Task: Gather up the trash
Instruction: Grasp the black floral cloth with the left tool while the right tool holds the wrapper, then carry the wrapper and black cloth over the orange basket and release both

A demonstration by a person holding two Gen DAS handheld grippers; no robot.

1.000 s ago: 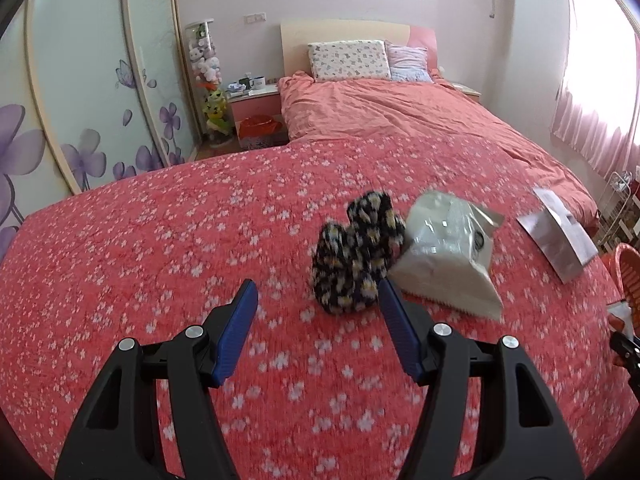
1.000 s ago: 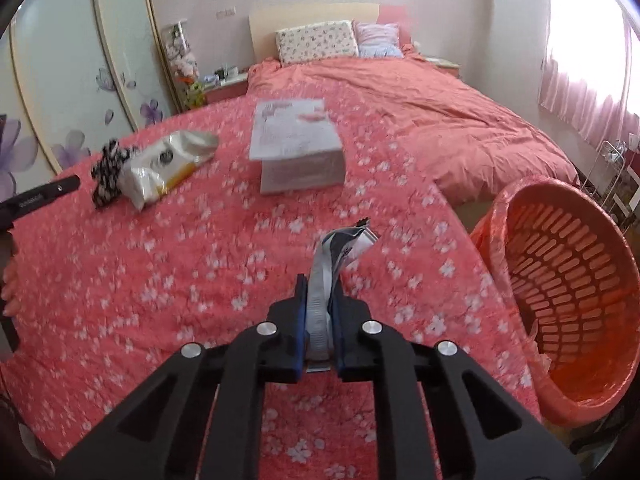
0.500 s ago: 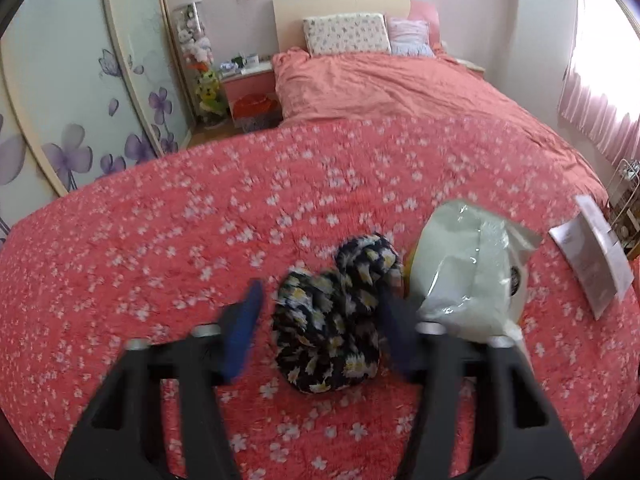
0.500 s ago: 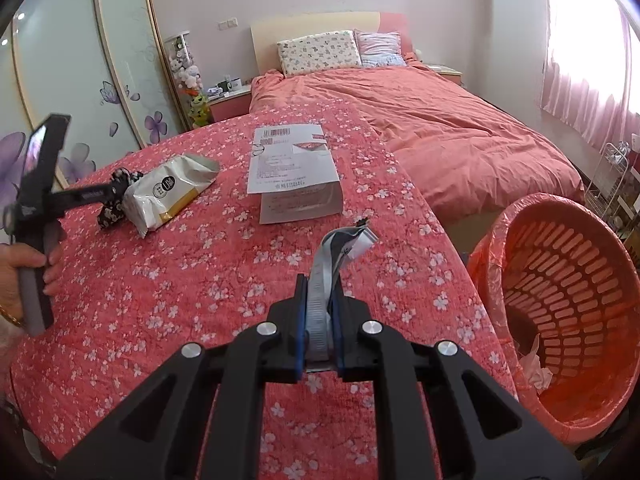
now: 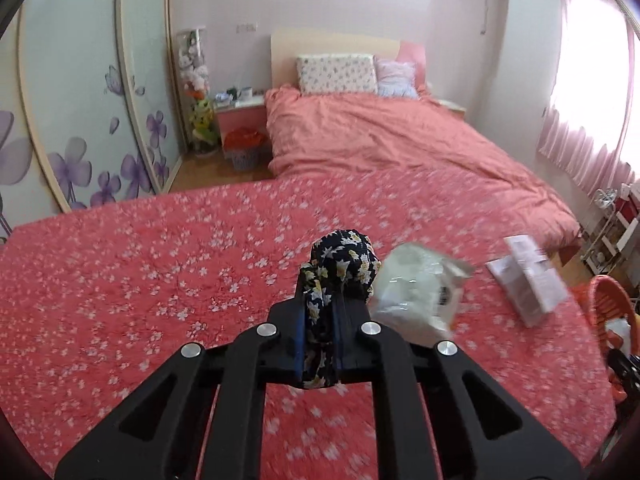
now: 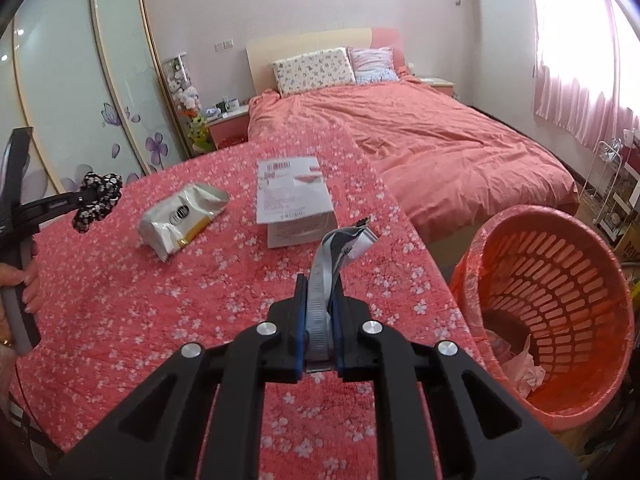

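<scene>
My left gripper is shut on a black floral cloth scrunchie and holds it above the red flowered tablecloth; the scrunchie also shows in the right wrist view. My right gripper is shut on a crumpled silver wrapper, held over the table's right side. A silver-white snack bag lies on the cloth and also shows in the left wrist view. A white printed box lies beside the bag. An orange slatted trash basket stands right of the table, with crumpled paper inside.
A bed with a pink cover stands behind the table. A wardrobe with purple flower doors is on the left. A nightstand and a metal rack stand at the room's edges.
My left gripper closed on the floral scrunchie and lifted it off the cloth. My right gripper kept hold of the silver wrapper and rose a little.
</scene>
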